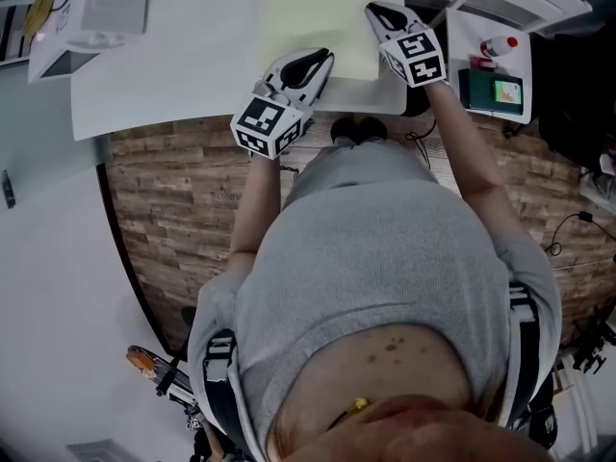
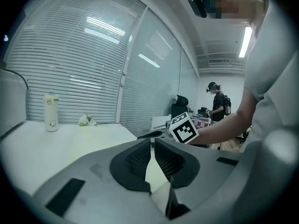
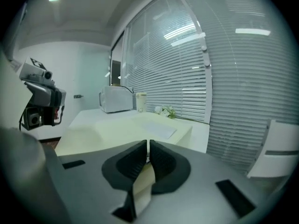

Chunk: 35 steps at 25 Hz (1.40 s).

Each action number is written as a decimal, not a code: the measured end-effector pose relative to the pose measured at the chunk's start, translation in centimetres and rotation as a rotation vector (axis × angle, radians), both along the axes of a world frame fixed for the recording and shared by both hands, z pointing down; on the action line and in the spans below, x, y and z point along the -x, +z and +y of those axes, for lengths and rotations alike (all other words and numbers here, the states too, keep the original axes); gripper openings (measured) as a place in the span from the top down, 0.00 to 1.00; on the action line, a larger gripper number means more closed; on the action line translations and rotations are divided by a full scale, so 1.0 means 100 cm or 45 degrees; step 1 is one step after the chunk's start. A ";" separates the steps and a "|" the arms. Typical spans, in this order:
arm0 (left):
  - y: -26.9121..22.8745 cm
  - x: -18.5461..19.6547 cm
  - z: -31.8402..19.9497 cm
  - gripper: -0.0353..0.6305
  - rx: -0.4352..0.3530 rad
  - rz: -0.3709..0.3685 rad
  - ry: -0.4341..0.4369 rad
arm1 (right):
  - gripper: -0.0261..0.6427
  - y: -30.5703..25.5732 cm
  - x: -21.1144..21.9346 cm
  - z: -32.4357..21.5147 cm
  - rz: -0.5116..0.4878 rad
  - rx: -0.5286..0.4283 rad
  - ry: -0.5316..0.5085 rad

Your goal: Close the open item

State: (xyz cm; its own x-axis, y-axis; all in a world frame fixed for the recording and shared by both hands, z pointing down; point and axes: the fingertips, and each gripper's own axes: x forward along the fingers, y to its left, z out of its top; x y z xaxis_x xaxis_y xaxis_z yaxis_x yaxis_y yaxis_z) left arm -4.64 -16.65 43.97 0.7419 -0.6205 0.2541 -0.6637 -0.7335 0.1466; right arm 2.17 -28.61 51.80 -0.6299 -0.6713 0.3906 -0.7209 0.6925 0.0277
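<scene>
A pale yellow flat item (image 1: 310, 17) lies on the white table (image 1: 183, 75), with a white sheet (image 3: 159, 130) resting on it. My left gripper (image 1: 318, 63) hovers at its near edge; in the left gripper view its jaws (image 2: 153, 141) stand close together with nothing seen between them. My right gripper (image 1: 377, 10) is over the item's right edge, jaws together (image 3: 148, 143); whether they pinch a thin edge I cannot tell. The right gripper's marker cube (image 2: 183, 129) shows in the left gripper view. The yellow surface (image 3: 121, 127) stretches ahead of the right jaws.
A white appliance (image 3: 116, 99), a cup (image 2: 51, 112) and small flowers (image 2: 85, 120) stand at the table's far side by the blinds. A side table at right holds a green book (image 1: 496, 91) and a red-capped bottle (image 1: 499, 46). A camera (image 3: 39, 94) stands left. Another person (image 2: 218, 99) is beyond.
</scene>
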 end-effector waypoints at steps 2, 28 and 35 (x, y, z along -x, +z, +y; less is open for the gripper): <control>0.001 0.001 0.000 0.90 0.015 0.009 -0.006 | 0.85 0.000 -0.001 0.000 -0.012 0.011 0.008; -0.013 0.008 -0.002 0.91 -0.047 0.100 -0.035 | 0.85 -0.113 0.018 0.073 -0.280 -0.257 -0.057; -0.018 0.006 -0.001 0.91 -0.045 0.132 -0.022 | 0.85 -0.126 0.019 0.095 -0.326 -0.243 -0.075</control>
State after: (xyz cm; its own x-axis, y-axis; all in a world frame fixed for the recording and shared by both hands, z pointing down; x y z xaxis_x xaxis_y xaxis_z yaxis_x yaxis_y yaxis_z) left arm -5.23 -16.75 42.16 0.7520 -0.6408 0.1545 -0.6591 -0.7278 0.1895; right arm 0.22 -19.09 39.21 -0.7312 -0.6769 0.0850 -0.6803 0.7328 -0.0163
